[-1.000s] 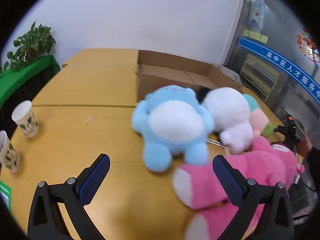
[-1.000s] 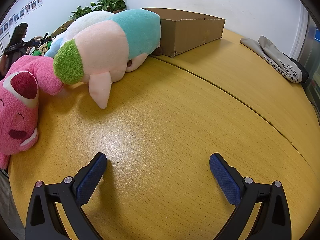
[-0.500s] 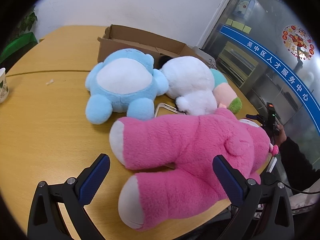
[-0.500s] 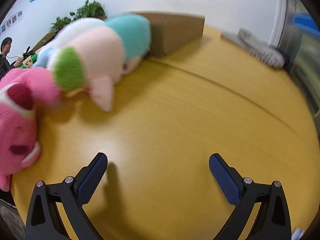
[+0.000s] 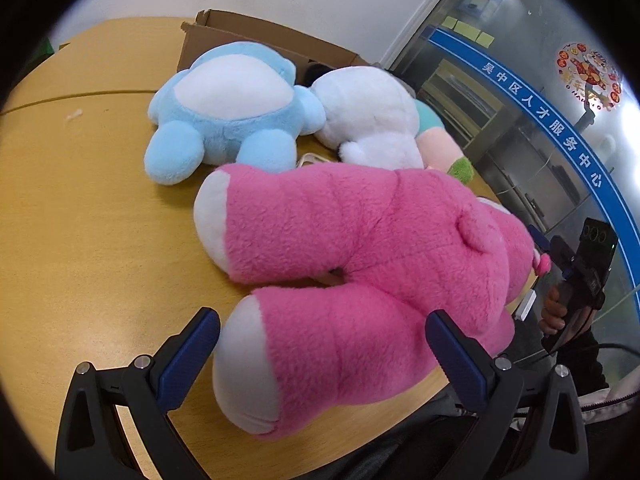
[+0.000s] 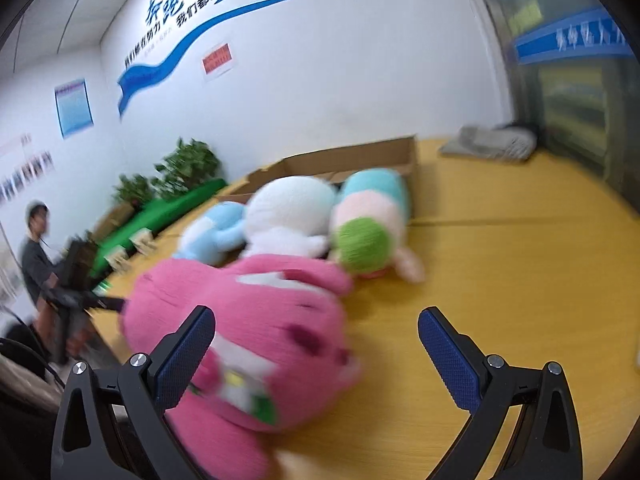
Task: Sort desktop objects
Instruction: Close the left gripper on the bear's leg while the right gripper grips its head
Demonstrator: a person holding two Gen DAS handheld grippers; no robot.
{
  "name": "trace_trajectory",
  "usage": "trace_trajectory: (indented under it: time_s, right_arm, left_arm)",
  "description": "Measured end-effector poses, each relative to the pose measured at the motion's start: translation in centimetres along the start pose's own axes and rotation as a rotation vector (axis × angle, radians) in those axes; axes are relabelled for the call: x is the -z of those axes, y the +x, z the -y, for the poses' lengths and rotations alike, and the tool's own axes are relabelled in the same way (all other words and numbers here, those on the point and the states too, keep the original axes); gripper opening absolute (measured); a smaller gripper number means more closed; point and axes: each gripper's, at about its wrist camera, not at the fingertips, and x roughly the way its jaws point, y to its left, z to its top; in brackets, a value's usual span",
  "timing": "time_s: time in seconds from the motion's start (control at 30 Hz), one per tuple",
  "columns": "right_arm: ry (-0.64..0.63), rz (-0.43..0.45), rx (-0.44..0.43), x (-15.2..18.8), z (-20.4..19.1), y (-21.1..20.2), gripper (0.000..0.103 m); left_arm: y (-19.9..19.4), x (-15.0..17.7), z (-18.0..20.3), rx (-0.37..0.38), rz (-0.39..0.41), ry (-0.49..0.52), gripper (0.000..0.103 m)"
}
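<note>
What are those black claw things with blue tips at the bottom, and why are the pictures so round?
They are grabbers that a person holds, one in each hand. Each carries a small camera with a rounded lens, so each picture is that grabber's own view. In the first, the left gripper is open, with a leg of the pink plush bear between its fingers but not squeezed. The second, blurry view shows the right gripper, open too, facing the bear's head. On the yellow table also lie a blue plush toy, a white plush toy, a pastel one and a cardboard box. Nothing is held.
</note>
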Motion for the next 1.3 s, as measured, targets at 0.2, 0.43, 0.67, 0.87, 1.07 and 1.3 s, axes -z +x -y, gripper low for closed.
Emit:
trace_trajectory:
  time_s: [0.2, 0.43, 0.67, 0.87, 1.07, 1.3]
  right_arm:
    - [0.028, -0.147, -0.004, 0.5, -2.0, 5.7, 0.102]
    - [0.035, -0.205, 0.048, 0.7, -1.3, 6.6, 0.103]
    - [0.080, -0.240, 0.066, 0.6, -1.2, 7.2, 0.101]
    - [0.104, -0.207, 0.088, 0.7, -2.2, 6.0, 0.077]
    - [0.077, -0.131, 0.093, 0.7, -4.6, 4.0, 0.073]
    - [-0.001, 0.018, 0.095, -3.1, -7.6, 0.8, 0.073]
  left_arm:
    - [0.7, 1.0, -0.9, 0.045, -0.008, -0.057, 0.092]
    - [-0.1, 1.1, -2.1, 0.079, 0.020, -0.119, 0.056]
    - [-0.4, 1.3, -2.1, 0.085, 0.029, -0.113, 0.044]
    - [-2.4, 1.2, -1.3, 0.104, 0.065, -0.096, 0.036]
    - [-5.6, 0.7, 0.1, 0.119, 0.129, -0.068, 0.034]
    - [-9.4, -1.9, 1.5, 0.148, 0.241, -0.010, 0.034]
